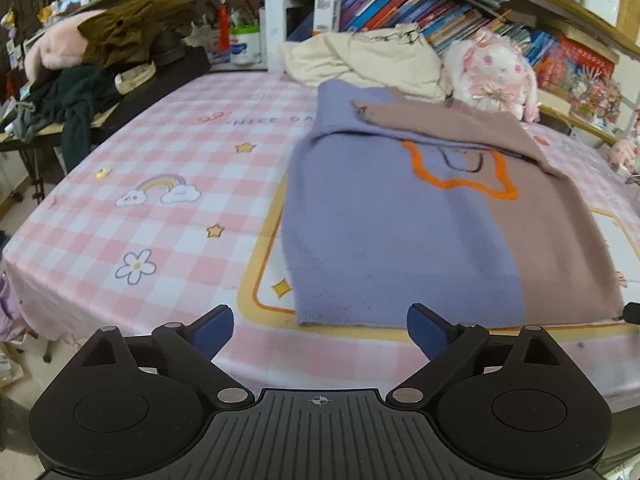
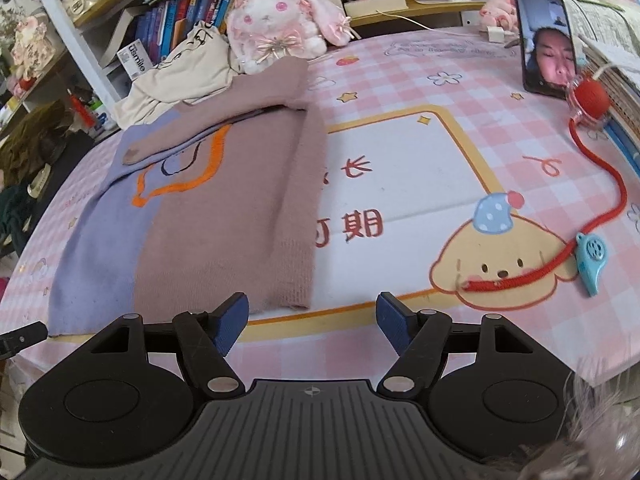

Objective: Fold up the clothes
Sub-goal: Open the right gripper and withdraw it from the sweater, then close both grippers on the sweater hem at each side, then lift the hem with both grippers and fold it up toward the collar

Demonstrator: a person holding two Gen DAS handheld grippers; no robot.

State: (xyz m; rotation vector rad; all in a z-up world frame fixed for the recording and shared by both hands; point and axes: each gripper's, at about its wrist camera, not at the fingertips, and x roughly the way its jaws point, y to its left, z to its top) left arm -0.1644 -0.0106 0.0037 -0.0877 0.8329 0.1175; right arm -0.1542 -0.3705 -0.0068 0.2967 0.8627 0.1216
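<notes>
**A:** ok so what's the layout, biggest stuff first?

**B:** the table (image 1: 168,216) with the pink checked cloth fills both views; on it lies the sweater (image 1: 400,240), half lilac, half mauve-brown, orange outline on the chest, both sleeves folded in across the top; it's flat, hem toward the grippers

**A:** and behind it?

**B:** at 12 o'clock from the sweater there's a cream garment (image 1: 360,60) in a heap, touching the collar end; just beside that, toward 1 o'clock, a pink and white plush bunny (image 1: 492,72); bookshelves behind all of it

**A:** where's the sweater vs the jaws?

**B:** left gripper (image 1: 320,330): jaws spread wide, nothing between them; the lilac hem sits just ahead at 12 o'clock, not touching either blue pad; right gripper (image 2: 313,322): also spread wide and empty; the sweater's mauve corner is at about 11 o'clock, right above the left-side pad; whether it touches the fabric, can't tell

**A:** anything on the right side of the table?

**B:** in the right wrist view, a phone (image 2: 546,40) propped upright at 2 o'clock, screen lit; a red cord (image 2: 600,168) snaking down from a red ball near it; a small blue whistle (image 2: 592,260) on the cord at 3 o'clock, well apart from the sweater
</notes>
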